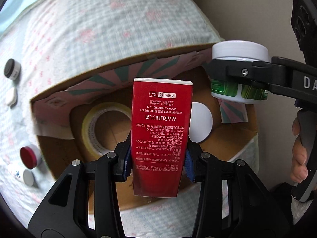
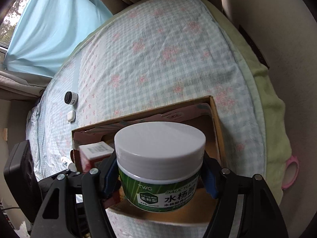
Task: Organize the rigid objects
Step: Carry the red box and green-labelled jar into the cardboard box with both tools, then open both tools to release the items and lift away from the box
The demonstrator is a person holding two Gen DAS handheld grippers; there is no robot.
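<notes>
My left gripper (image 1: 157,163) is shut on a tall red carton (image 1: 161,130) and holds it upright over an open cardboard box (image 1: 59,158). My right gripper (image 2: 159,175) is shut on a green-labelled jar with a white lid (image 2: 160,158), held above the box's right side; the jar also shows in the left wrist view (image 1: 239,69). The red carton appears in the right wrist view (image 2: 95,154) at the box's left. Inside the box lie a roll of clear tape (image 1: 99,127) and a white round lid (image 1: 201,124).
The box (image 2: 217,123) rests on a bed with a checked floral sheet (image 2: 158,49). Loose on the sheet to the left are a black-capped jar (image 1: 12,68), a white case (image 1: 10,96), a red-capped jar (image 1: 29,156) and a white tube (image 1: 21,175). A pink ring (image 2: 291,172) lies at the bed's right edge.
</notes>
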